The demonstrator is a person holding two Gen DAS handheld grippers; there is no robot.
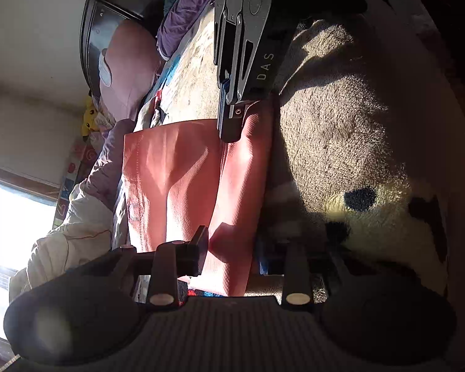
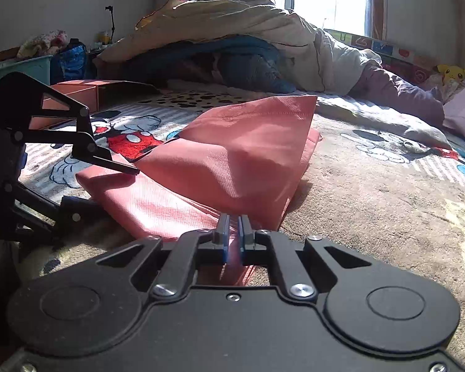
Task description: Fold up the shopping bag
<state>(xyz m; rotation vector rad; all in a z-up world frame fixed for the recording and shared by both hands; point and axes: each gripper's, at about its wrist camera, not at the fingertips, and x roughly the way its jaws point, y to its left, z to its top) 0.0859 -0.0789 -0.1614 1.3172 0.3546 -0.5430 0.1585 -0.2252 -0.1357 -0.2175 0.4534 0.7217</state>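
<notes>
My right gripper, blue pads nearly together, pinches the near edge of the salmon-pink non-woven fabric shopping bag. The same gripper enters the left wrist view from 12 o'clock, clamped on the bag's edge. From that pinch a flap of the bag rises toward 12 o'clock in the right wrist view, peaked and tilted over a flatter layer that lies on the beige cartoon-print plush blanket.

My left gripper stands with its jaws spread wide across the bag's near end, one finger lit against the fabric at 9 o'clock, the other in shadow at 3 o'clock; whether either pad touches the cloth I cannot tell. In the right wrist view its upper finger lies over the lower layer at 9 o'clock.

I judge a fold to be under way, the raised flap neither laid nor creased. To do it well I would hold the lower layer flat with the left, carry the pinched edge over squarely, and match the edges before letting go. At 12 o'clock beyond lies a heaped cream and blue quilt.
</notes>
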